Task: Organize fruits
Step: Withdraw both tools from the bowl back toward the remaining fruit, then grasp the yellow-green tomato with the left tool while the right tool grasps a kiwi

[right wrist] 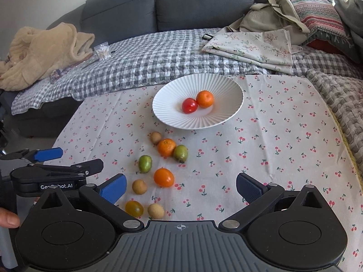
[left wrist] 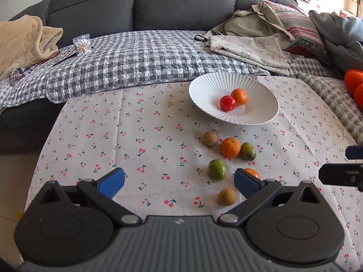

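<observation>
A white ribbed plate [left wrist: 204,88] [right wrist: 172,117] holds a red tomato [left wrist: 227,103] [right wrist: 189,105] and a small orange [left wrist: 239,96] [right wrist: 204,99]. Several fruits lie loose on the cherry-print cloth [left wrist: 140,122] in front of it: a mandarin [left wrist: 230,147] [right wrist: 166,147], two green fruits [left wrist: 217,169] [right wrist: 145,163], brown round ones [left wrist: 227,196] [right wrist: 139,186], an orange one [right wrist: 163,177] and a yellow-green tomato [right wrist: 134,208]. My left gripper [left wrist: 179,182] is open above the cloth with nothing between its fingers. My right gripper [right wrist: 180,188] is open too, holding nothing.
A grey sofa with a checked quilt [left wrist: 136,59] runs behind the table. On it lie a beige blanket [left wrist: 25,43], a cotton-swab box [left wrist: 82,45], folded floral cloth [left wrist: 247,47] and cushions [right wrist: 315,13]. A person's thumb [right wrist: 9,219] shows at the left edge.
</observation>
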{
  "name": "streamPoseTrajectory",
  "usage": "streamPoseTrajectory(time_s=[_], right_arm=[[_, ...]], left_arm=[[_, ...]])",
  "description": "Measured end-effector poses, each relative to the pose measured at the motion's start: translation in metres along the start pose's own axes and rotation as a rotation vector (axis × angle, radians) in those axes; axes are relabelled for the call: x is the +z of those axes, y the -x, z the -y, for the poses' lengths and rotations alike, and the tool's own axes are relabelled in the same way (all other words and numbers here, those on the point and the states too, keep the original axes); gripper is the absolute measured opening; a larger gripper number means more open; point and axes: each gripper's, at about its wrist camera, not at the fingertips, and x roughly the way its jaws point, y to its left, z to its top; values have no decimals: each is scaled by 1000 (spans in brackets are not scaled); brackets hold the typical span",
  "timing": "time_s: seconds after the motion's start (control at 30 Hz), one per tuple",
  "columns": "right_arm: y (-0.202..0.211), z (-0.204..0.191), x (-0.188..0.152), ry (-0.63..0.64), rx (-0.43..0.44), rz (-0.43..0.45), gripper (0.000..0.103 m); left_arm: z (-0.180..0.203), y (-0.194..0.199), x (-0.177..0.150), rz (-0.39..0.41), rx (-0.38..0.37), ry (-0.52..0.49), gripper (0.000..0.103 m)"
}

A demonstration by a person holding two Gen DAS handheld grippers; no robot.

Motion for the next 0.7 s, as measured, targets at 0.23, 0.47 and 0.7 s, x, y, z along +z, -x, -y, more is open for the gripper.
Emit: streamPoseTrajectory(time_s=[0.23, 0.47, 0.7], right_arm=[[-15, 1, -6, 18, 36, -24, 96], [-28, 0, -12, 33, 34, -69, 83], [-34, -2, -15, 58, 18, -86, 81]], left_arm=[[13, -13, -23, -86, -70, -64, 99], [38, -25, -45, -128, -131, -154, 91], [58, -41, -61, -142, -148, -234, 74]])
